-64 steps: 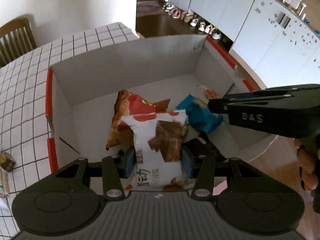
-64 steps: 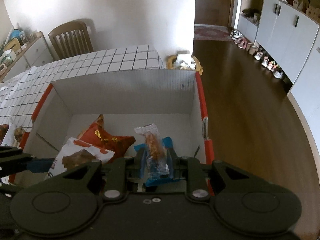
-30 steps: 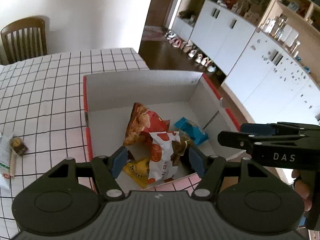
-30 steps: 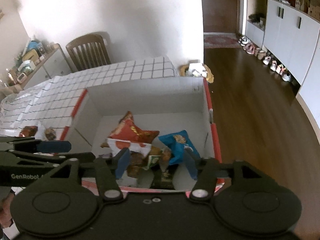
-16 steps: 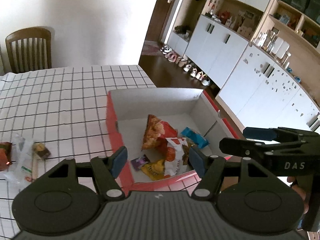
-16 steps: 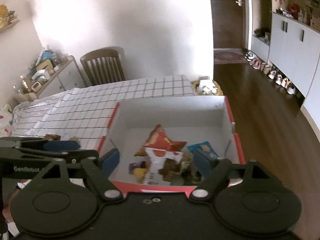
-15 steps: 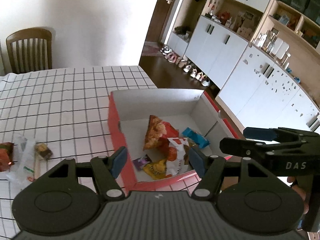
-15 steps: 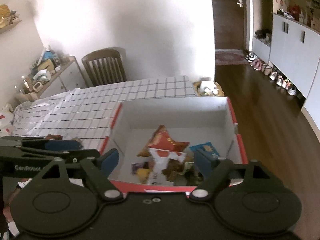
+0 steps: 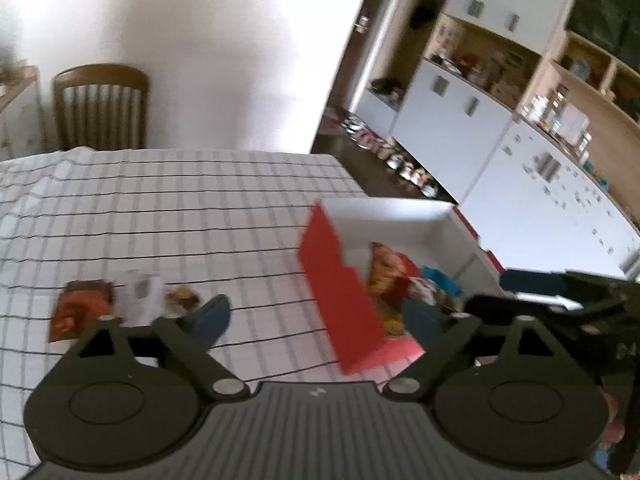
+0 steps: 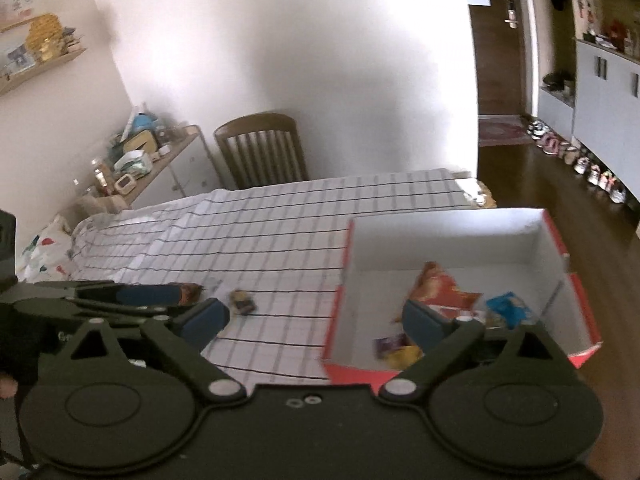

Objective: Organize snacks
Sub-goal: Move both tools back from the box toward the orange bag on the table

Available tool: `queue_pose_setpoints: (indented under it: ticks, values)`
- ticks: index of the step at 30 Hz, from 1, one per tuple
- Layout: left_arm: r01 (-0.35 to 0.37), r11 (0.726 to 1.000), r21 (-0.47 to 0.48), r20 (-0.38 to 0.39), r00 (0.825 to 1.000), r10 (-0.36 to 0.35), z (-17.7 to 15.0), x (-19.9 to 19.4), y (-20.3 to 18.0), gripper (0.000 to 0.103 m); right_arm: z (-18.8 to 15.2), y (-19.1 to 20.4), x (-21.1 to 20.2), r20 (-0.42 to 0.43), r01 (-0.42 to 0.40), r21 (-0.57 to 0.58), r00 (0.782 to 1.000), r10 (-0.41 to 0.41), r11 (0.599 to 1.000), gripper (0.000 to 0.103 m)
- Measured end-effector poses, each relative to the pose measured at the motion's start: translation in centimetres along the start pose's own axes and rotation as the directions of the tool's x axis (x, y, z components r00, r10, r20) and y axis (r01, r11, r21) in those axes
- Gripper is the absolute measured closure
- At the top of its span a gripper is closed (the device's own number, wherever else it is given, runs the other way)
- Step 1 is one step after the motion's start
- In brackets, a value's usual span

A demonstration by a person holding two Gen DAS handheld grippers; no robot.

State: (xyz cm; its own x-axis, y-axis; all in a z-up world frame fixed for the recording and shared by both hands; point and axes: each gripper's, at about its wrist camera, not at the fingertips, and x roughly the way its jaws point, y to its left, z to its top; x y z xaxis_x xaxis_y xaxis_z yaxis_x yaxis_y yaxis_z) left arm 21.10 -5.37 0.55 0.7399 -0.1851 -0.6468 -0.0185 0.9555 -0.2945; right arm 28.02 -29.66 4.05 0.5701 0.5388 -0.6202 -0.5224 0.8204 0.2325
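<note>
Room: white walls are filling the upper frame, with a wooden chair (image 10: 260, 152) standing behind the desk and white cabinets (image 9: 460, 128) lining the right side.
Desk: a white checked cloth (image 9: 180, 208) is covering it across the middle of both views.
Box: a red and white box (image 10: 456, 240) is sitting at the right of the desk, open at the top.
Snacks in box: an orange-red bag (image 10: 440, 288), a blue packet (image 10: 506, 308) and small purple and yellow packs (image 10: 396, 350) are lying on its floor.
Snacks on desk: a reddish-brown packet (image 9: 78, 308), a clear white wrapper (image 9: 140, 296) and a small dark snack (image 9: 182, 298) are lying at the lower left of the left wrist view, well apart from the box.
Left gripper (image 9: 316, 316): its jaws are opening wide, with nothing between them.
Right gripper (image 10: 316, 316): its jaws are opening wide too, gripping nothing.
</note>
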Motion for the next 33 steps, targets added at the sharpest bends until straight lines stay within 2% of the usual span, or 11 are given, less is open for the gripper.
queue_pose_setpoints:
  ticks: [4, 10, 17, 26, 33]
  values:
    - [-0.054, 0.998, -0.044, 0.014, 0.998, 0.055, 0.2, -1.2, 3.2, 0.002, -0.3, 2.5, 0.8, 0.003, -0.015, 0.002, 1.000, 0.015, 1.000, 0.001]
    - [-0.113, 0.989, -0.093, 0.051, 0.992, 0.118, 0.5, -2.5, 7.9, 0.002, -0.6, 5.6, 2.1, 0.000, -0.002, 0.009, 1.000, 0.002, 1.000, 0.000]
    - [-0.172, 0.973, -0.155, 0.033, 0.983, 0.179, 1.6, -2.3, 13.7, 0.002, -1.0, 8.8, 4.5, -0.029, 0.019, 0.001, 0.999, -0.019, 1.000, 0.000]
    - [-0.230, 0.953, -0.197, -0.084, 0.973, 0.217, 1.6, 1.1, 19.0, 0.002, -0.6, 12.6, 8.8, -0.085, 0.025, -0.023, 0.996, -0.026, 0.999, 0.000]
    - [-0.262, 0.940, -0.220, -0.171, 0.959, 0.227, 1.4, 4.5, 21.4, 0.002, -0.6, 14.5, 13.0, -0.142, 0.031, -0.044, 0.989, -0.037, 0.999, 0.001]
